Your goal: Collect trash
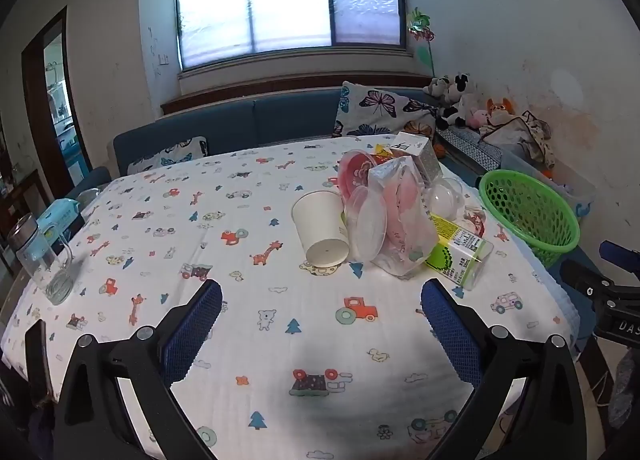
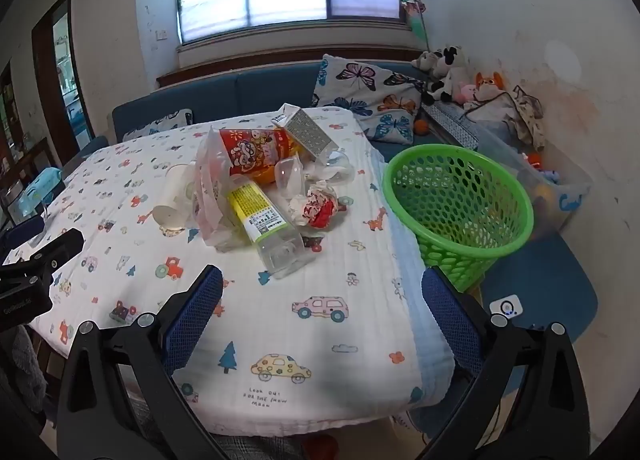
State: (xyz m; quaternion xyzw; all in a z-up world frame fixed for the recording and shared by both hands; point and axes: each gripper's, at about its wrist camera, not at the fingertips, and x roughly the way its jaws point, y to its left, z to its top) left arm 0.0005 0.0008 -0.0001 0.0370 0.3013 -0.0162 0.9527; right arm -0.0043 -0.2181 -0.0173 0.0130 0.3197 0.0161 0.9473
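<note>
table (image 2: 360, 340) — bottle (image 2: 268, 224) lies flat, base toward camera

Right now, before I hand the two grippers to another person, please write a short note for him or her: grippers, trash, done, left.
Left gripper: open, empty, above the tablecloth.
Right gripper: open, empty, near the table's edge.
Trash lies in one pile on the cloth: paper cup on its side, plastic bag, clear bottle with yellow-green label, crumpled red-white wrapper, red snack tub, small carton.
Green basket stands on the chair beside the table; it looks empty.
Done: nothing. Left: move every piece into the basket.
</note>
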